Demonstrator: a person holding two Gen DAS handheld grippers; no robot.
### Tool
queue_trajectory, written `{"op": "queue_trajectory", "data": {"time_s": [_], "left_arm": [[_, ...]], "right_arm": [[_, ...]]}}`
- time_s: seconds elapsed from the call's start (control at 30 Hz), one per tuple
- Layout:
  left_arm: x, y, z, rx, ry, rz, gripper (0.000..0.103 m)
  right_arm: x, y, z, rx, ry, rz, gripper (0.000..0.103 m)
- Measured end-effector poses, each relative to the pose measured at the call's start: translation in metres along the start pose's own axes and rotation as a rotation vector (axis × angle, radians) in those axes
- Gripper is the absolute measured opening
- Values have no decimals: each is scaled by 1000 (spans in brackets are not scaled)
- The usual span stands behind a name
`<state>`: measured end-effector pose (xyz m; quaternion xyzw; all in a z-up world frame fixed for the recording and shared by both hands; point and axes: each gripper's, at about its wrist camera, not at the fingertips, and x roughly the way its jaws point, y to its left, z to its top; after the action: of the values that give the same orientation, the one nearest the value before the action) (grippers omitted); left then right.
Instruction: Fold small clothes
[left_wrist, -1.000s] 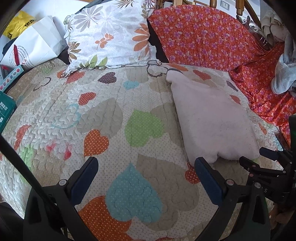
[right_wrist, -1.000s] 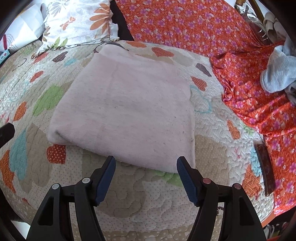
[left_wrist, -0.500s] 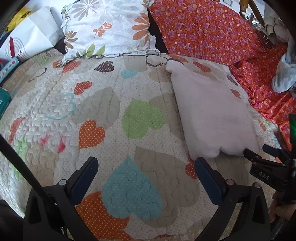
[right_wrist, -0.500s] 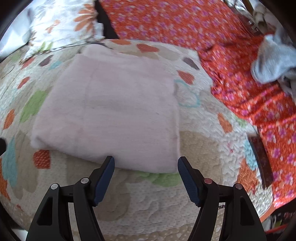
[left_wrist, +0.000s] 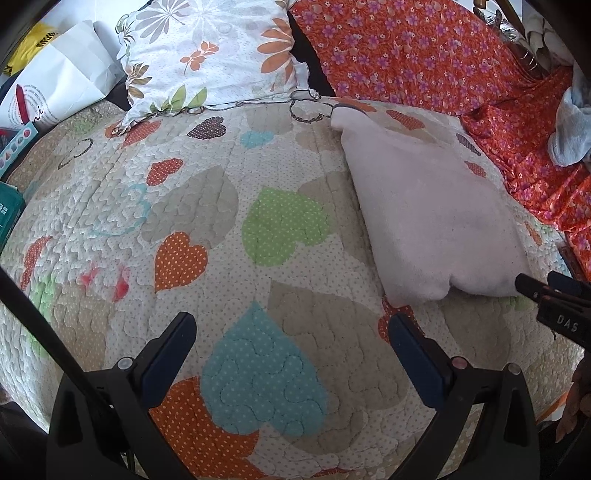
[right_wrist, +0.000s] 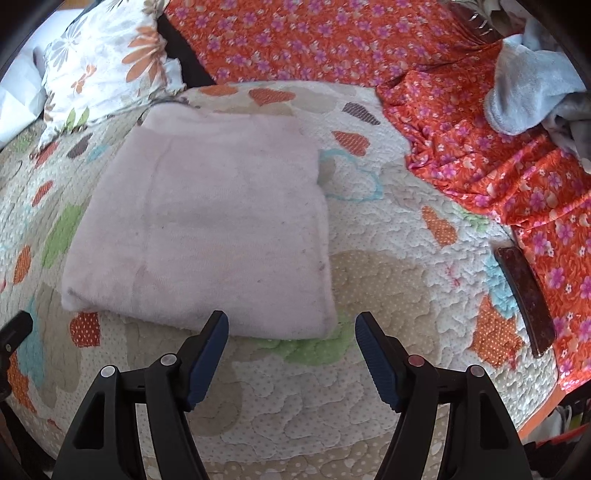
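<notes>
The right gripper hangs with jaws spread wide and empty over the heart-patterned quilt; the folded pink garment lies just beyond them, its near edge at the left jaw's tip. The left gripper, likewise agape and empty, has the garment off to its right. Only the right view shows the dark phone at the quilt's edge; only the left shows the white paper bag beside the floral pillow.

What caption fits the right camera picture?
Open right gripper hovers by folded pink cloth on heart quilt.

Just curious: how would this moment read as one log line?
stage: pink cloth folded on quilt | left tool: open, empty | right tool: open, empty
</notes>
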<state>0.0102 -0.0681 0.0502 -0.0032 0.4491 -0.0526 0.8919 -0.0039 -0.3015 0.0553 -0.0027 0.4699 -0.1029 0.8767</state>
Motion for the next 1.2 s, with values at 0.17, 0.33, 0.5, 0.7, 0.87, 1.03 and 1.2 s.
{"op": "queue_trajectory", "data": {"time_s": [0.17, 0.33, 0.5, 0.7, 0.87, 1.03, 1.2], "left_arm": [[2, 9, 5, -39, 16, -12, 103], [3, 15, 12, -56, 23, -26, 103], [3, 23, 22, -73, 25, -33, 103], [2, 40, 35, -131, 42, -67, 103], [1, 56, 39, -195, 73, -115, 103], [5, 66, 44, -227, 77, -111, 103], [6, 66, 43, -231, 82, -111, 103]], "right_arm": [[-12, -12, 24, 69, -50, 130, 76], [-1, 5, 82, 78, -84, 227, 74], [30, 61, 140, 23, -64, 285, 74], [78, 143, 192, -101, -21, 237, 74], [128, 187, 202, -215, 95, 107, 7], [144, 220, 217, -269, 97, 71, 5], [133, 229, 221, -287, 70, 180, 8]]}}
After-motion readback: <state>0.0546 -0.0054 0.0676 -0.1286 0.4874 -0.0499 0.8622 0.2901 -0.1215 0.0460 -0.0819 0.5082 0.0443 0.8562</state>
